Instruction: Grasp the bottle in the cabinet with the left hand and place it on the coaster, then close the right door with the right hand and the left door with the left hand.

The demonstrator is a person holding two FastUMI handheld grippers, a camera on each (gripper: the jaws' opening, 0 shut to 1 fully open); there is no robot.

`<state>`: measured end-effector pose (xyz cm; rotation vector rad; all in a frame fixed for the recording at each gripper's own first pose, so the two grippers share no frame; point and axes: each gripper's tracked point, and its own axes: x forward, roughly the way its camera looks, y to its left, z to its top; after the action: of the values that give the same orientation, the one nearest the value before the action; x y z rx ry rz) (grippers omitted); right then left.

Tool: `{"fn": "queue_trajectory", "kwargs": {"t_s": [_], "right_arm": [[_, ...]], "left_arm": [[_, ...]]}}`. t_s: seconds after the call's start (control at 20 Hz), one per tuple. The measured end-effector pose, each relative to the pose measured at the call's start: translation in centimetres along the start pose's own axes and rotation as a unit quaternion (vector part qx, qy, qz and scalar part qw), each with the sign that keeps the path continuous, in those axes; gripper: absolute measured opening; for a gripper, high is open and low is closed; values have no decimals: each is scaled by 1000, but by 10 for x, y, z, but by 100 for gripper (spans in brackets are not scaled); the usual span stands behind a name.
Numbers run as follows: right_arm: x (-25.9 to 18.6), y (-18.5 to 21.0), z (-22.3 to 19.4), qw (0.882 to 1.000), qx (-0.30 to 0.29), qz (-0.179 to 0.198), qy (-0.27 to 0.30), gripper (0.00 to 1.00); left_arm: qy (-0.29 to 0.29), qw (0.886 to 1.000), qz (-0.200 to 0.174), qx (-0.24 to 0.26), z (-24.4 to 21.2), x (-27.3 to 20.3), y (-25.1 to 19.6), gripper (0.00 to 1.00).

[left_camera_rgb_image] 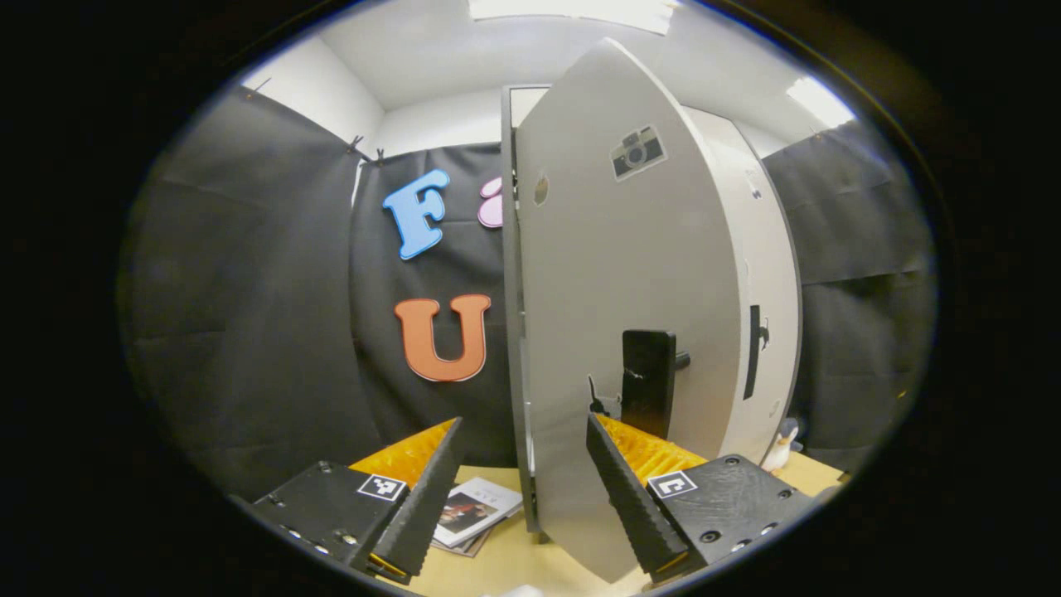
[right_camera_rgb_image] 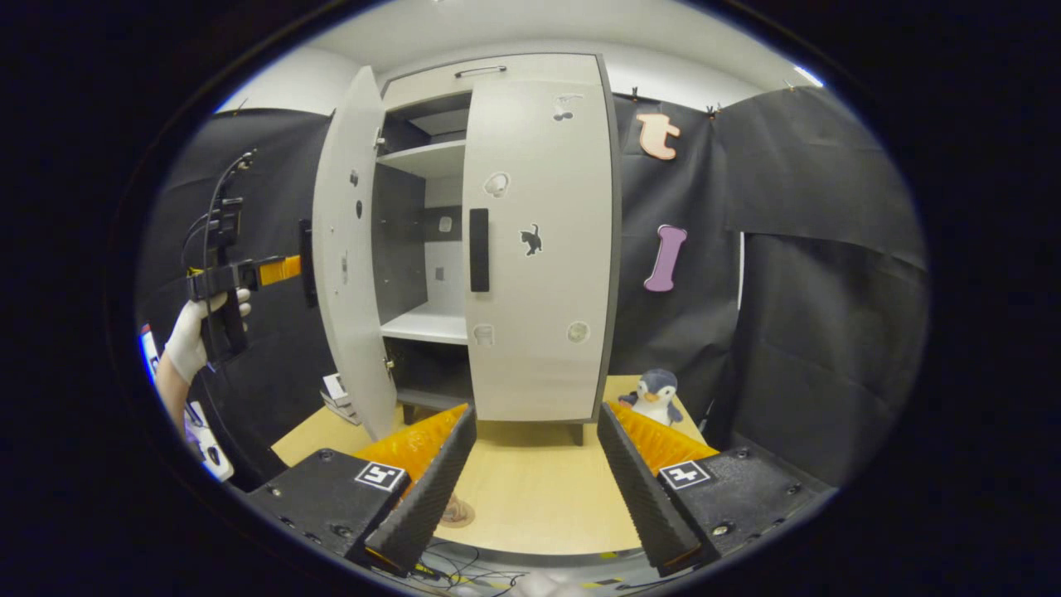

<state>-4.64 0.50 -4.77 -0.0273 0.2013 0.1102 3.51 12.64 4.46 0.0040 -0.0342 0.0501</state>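
Note:
The grey cabinet [right_camera_rgb_image: 497,75] stands on the wooden table [right_camera_rgb_image: 539,489]. Its right door [right_camera_rgb_image: 539,249] is closed, with a black handle [right_camera_rgb_image: 479,249]. The left door [right_camera_rgb_image: 352,249] stands open, so the shelves show. In the left gripper view the left door's outer face [left_camera_rgb_image: 613,274] is close ahead, its black handle [left_camera_rgb_image: 648,381] just beyond my open left gripper [left_camera_rgb_image: 530,497]. A gloved hand holds that left gripper [right_camera_rgb_image: 286,269] beside the door. My right gripper [right_camera_rgb_image: 530,489] hangs open over the table. A round coaster [right_camera_rgb_image: 456,512] peeks out behind its left finger; what stands on it is hidden.
A toy penguin [right_camera_rgb_image: 655,396] sits right of the cabinet's foot, also seen as the penguin [left_camera_rgb_image: 782,452] in the left gripper view. Magazines [left_camera_rgb_image: 477,512] lie on the table left of the cabinet. Black cloth walls close in all around.

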Motion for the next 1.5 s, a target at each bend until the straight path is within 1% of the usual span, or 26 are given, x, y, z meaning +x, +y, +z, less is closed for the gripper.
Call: {"fn": "queue_trajectory", "kwargs": {"t_s": [0.1, 0.15, 0.2, 0.25, 0.3, 0.4, 0.55, 0.7, 0.9, 1.15, 1.4, 1.5], "right_arm": [[0, 1, 2, 1000, -1, 1, -1, 96], [-2, 2, 2, 1000, -3, 2, -2, 96], [-2, 2, 3, 1000, -4, 2, -3, 96], [-2, 1, 3, 1000, -4, 1, -3, 96], [-2, 1, 3, 1000, -4, 1, -4, 96], [-4, -2, 2, 1000, -2, -2, -4, 96], [-10, -8, 3, 1000, 2, -10, -8, 96], [-11, -14, 8, 1000, 10, -21, -14, 96], [-7, -24, 14, 999, 20, -39, -24, 96], [-7, -20, 20, 998, 20, -49, -43, 97], [-5, -8, 21, 997, 19, -50, -53, 96], [-5, -5, 21, 997, 16, -52, -57, 96]], "left_arm": [[-1, 1000, -10, 3, 1, 4, -11, 91], [-2, 1000, -16, 3, 2, 6, -18, 94], [-3, 1000, -24, 2, 3, 8, -26, 90], [-5, 999, -33, 0, 6, 10, -33, 90], [-7, 999, -41, 0, 7, 11, -40, 94], [-6, 999, -52, 3, 8, 13, -50, 95], [-4, 999, -49, 8, 7, 9, -53, 98], [1, 999, -43, 7, 4, -1, -54, 97], [2, 999, -37, 11, 2, -27, -55, 97], [24, 999, -45, 10, -20, -69, -59, 98], [54, 998, -25, -1, -55, -115, -55, 98], [61, 998, -9, 9, -67, -127, -50, 97]]}}
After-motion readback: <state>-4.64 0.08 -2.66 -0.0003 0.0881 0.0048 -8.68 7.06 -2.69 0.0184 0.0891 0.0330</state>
